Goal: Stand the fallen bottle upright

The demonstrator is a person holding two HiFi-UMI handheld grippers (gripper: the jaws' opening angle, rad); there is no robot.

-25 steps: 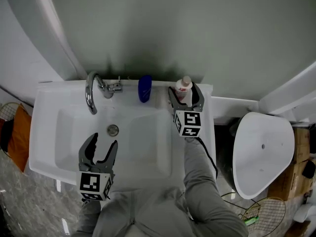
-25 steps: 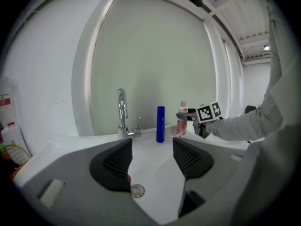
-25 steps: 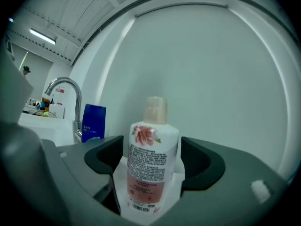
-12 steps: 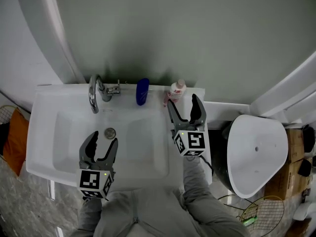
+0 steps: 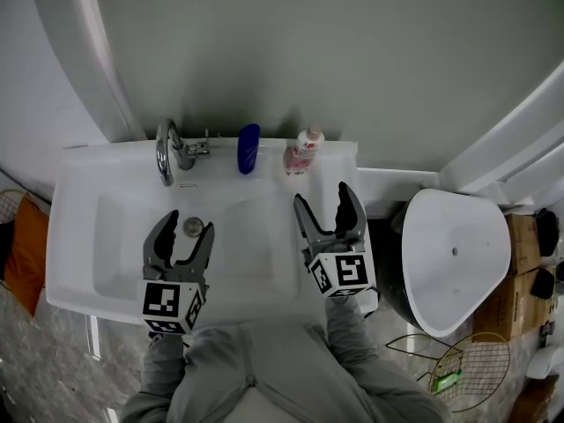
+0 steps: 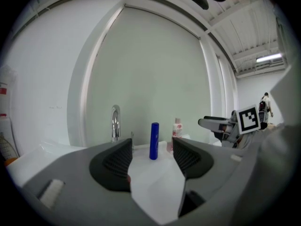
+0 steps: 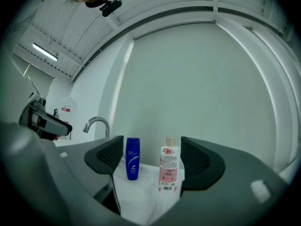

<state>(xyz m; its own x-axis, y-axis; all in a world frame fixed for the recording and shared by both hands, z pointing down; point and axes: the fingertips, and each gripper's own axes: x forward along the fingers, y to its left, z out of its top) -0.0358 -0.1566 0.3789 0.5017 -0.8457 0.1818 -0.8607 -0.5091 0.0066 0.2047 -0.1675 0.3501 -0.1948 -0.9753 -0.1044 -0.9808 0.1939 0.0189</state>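
Observation:
A white bottle with a pink label (image 5: 301, 152) (image 7: 169, 170) stands upright on the back ledge of the white sink (image 5: 97, 170). A blue bottle (image 5: 248, 148) (image 7: 132, 159) (image 6: 154, 141) stands upright to its left. My right gripper (image 5: 322, 213) (image 7: 149, 158) is open and empty, held over the sink's right side, well short of the white bottle. My left gripper (image 5: 181, 241) (image 6: 151, 155) is open and empty above the basin near the drain (image 5: 193, 226).
A chrome tap (image 5: 166, 151) (image 7: 95, 125) (image 6: 115, 123) rises at the back left of the sink. A white toilet (image 5: 454, 258) stands to the right. A grey-green wall lies behind the ledge. A wire basket (image 5: 463, 377) sits on the floor at lower right.
My right gripper has drawn back from the white bottle toward me, leaving it upright on the ledge. The left gripper has risen slightly.

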